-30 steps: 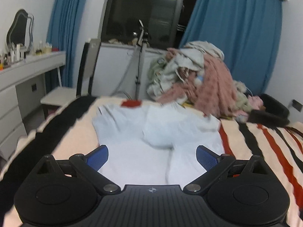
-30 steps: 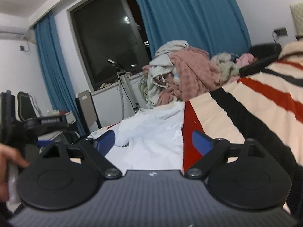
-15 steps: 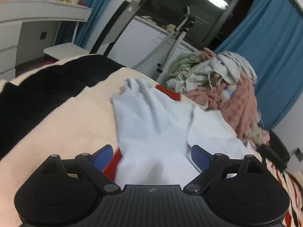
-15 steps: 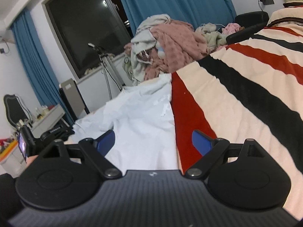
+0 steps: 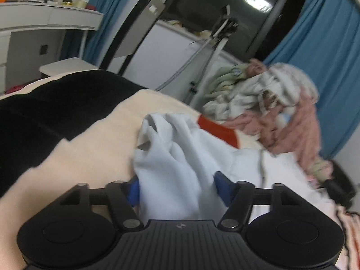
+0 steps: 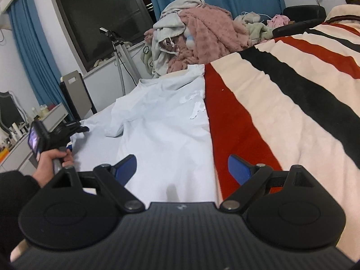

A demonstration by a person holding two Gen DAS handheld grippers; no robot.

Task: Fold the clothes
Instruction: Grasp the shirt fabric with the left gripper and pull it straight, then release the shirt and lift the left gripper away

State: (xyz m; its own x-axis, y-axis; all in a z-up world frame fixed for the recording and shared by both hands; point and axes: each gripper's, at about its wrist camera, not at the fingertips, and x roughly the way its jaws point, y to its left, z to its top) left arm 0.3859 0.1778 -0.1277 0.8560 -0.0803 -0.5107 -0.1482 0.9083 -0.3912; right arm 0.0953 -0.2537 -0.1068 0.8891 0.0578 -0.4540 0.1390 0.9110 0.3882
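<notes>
A white T-shirt (image 6: 162, 126) lies spread on the striped bed. In the left wrist view its left edge (image 5: 180, 162) is bunched up and lifted between my blue pads. My left gripper (image 5: 177, 187) is closing on that bunched cloth, jaws narrowed but still apart around it; it also shows in the right wrist view (image 6: 56, 135) at the shirt's left side. My right gripper (image 6: 182, 168) is open and empty, low over the shirt's near right edge, where white cloth meets a red stripe.
A striped blanket (image 6: 292, 103) covers the bed. A heap of pink and grey clothes (image 6: 198, 38) sits at the far end. A tripod (image 6: 117, 45), a chair (image 5: 135, 36) and a dresser (image 5: 33, 27) stand past the left side.
My left gripper moved in onto the shirt's left edge and narrowed around it, bunching the cloth upward. My right gripper dropped closer to the shirt's right edge, still open.
</notes>
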